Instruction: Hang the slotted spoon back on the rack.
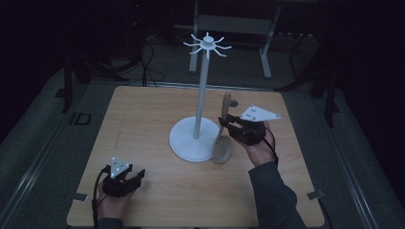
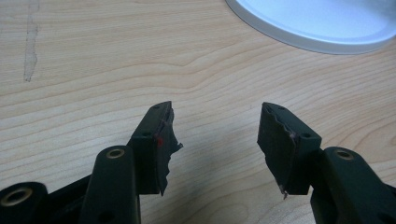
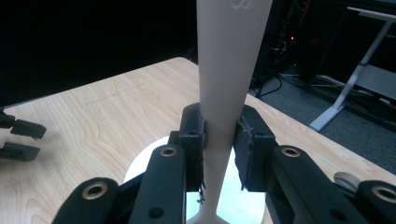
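**Slotted spoon pinched beside the stand**

The right gripper (image 1: pixel 225 125) is pinching the pale wooden slotted spoon (image 1: pixel 223 143) by its flat handle, perforated bowl hanging beside the white stand's (image 1: pixel 195 138) round base. The left gripper (image 2: pixel 215 140) is resting on the table (image 1: pixel 143 124), jaws spread.

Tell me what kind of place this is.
Probably a lab or recording workspace, not a kitchen: a bare wooden table in a dark room, cables on the floor, and the metal legs of a desk behind it.

Right claw (image 1: pixel 224 125) grips slotted spoon (image 1: pixel 223 141) beside stand (image 1: pixel 195 138).
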Motion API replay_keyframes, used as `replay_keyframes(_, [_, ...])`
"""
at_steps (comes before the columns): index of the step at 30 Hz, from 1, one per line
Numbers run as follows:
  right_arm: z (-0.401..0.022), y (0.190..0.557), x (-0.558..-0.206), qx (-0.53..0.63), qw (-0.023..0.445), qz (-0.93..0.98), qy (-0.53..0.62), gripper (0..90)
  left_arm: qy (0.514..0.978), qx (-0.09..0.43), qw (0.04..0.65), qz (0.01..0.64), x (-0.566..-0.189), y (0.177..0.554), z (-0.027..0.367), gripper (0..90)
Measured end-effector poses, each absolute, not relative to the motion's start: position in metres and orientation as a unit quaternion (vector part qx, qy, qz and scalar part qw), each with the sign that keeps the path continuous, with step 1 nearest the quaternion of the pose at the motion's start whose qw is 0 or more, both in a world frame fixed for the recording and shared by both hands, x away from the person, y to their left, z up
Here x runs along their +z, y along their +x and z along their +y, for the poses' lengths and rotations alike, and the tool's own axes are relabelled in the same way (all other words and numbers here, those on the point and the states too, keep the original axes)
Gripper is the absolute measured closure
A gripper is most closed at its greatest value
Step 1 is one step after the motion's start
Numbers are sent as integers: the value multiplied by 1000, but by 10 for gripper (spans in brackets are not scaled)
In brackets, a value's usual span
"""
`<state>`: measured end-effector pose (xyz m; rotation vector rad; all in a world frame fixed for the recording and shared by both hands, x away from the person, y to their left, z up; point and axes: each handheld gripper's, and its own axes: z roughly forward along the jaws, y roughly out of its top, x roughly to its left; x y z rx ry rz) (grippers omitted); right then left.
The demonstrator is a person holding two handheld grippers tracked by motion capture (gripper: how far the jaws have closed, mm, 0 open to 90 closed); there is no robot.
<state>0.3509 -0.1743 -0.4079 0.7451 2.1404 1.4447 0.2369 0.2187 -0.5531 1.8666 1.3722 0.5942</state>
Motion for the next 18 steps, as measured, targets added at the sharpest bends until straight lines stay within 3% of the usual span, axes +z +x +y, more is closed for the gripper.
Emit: replay_keyframes(18, [-175, 352, -390, 541, 237, 758, 276, 743, 726, 232, 365, 534, -553, 237, 219, 456])
